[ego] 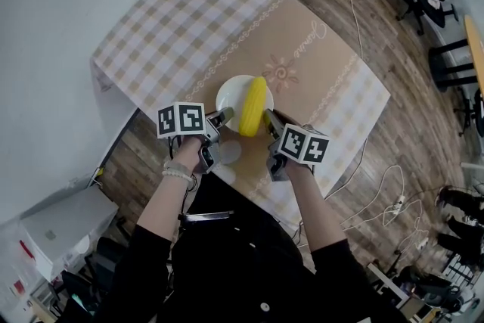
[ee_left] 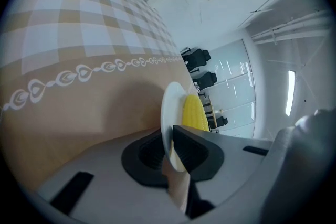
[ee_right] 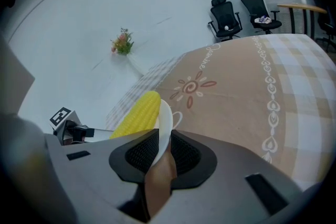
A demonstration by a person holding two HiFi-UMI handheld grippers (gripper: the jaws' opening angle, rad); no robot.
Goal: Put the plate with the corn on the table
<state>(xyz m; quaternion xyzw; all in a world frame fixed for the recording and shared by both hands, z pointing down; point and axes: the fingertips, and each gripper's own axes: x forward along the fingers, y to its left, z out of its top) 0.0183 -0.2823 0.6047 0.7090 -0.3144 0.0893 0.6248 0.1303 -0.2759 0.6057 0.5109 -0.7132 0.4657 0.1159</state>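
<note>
Clearly, the plate [ego: 229,96] is carried by both tools at once. Its lower-left rim is pinched by the left gripper [ego: 224,116] and its lower-right rim by the right gripper [ego: 269,118]. In each gripper view the jaws are seen drawn nearly together, with only the thin white edge clamped between the pads. The plate is found at the centre of the head view, over the near part of the table [ego: 189,19], just below the sun motif [ego: 281,73] printed on the cloth. Whether its base is resting on the cloth cannot be told. A soft shadow is seen beneath it in the left gripper view, so it is judged to be held just above the surface.

The corn [ego: 254,106] is laid on the plate with its long axis running from bottom to top of the head view, tipped slightly to the right. It thus lies between the two grippers and crosswise to the line joining them. The coming move is thought to turn on this relation: the table lies straight below, neither hand is nearer, and any roll of the cob would be directed toward one gripper or the other. An even descent on both sides is therefore called for.
</note>
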